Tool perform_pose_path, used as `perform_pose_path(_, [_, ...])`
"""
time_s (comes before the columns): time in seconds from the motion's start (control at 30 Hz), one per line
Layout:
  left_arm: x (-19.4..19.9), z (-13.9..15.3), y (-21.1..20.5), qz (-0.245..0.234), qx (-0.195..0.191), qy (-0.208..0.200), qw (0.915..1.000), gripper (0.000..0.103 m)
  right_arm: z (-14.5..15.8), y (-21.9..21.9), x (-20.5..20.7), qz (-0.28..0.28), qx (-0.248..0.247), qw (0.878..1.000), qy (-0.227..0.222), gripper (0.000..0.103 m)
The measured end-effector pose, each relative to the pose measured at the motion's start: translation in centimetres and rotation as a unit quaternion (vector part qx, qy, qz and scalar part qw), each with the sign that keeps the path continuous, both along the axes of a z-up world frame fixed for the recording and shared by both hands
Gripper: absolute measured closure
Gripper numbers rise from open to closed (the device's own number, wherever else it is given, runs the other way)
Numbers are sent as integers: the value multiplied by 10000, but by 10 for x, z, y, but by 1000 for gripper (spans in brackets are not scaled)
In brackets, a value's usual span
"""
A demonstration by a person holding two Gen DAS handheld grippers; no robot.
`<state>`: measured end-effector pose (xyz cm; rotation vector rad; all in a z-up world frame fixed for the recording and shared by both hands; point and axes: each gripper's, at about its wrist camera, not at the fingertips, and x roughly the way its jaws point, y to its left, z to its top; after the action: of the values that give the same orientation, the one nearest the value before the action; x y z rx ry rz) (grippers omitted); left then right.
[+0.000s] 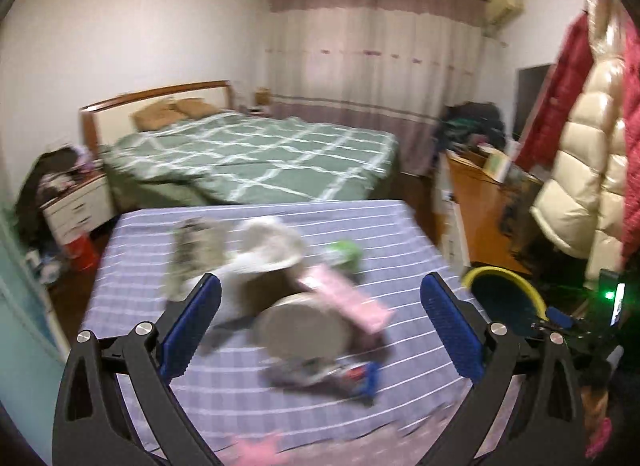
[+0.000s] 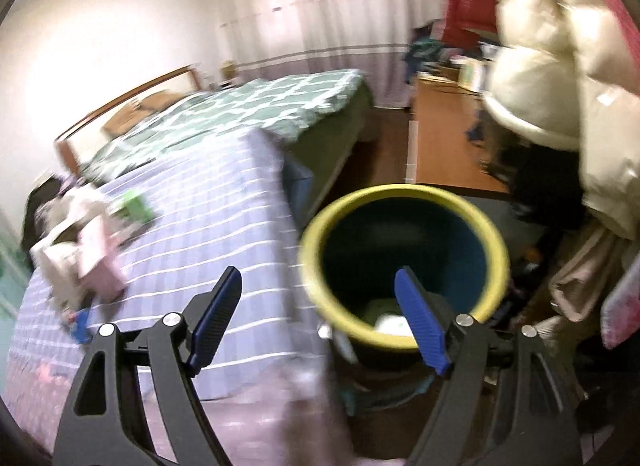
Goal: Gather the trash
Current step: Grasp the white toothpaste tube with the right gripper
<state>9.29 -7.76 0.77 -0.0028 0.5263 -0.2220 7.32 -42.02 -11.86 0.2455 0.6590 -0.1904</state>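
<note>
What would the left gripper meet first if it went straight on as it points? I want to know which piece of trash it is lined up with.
Probably the tipped paper cup, which lies on the striped cloth midway between the open left gripper fingers. The picture is blurred, so depth is uncertain.

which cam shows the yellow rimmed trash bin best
The right wrist view: the trash bin fills its centre, showing the whole yellow rim, the dark inside and something pale at the bottom, beyond the open right gripper. The left wrist view catches only part of the bin at its right side, beside the striped cloth.
</note>
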Motion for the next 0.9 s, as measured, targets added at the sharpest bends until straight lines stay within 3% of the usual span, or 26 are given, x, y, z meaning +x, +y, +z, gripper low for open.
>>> perform_pose_path(0.23, [-21,-16,77,626,-99,80,9980,5,6,99,20,1474,46,9890,106,28])
perform_pose_path(0.43, [-27,-33,107,811,-334,227,9959,5,-1,177,39,2600,-180,9650,284,28])
perform_pose_path(0.67, [-22,-41,106,842,-375,337,9952,5,-18,207,69,3060,-274,9492,684,28])
perform_pose_path(0.9, [-14,-49,102,814,-420,440,9948,5,-30,220,83,3445,-17,9338,971,28])
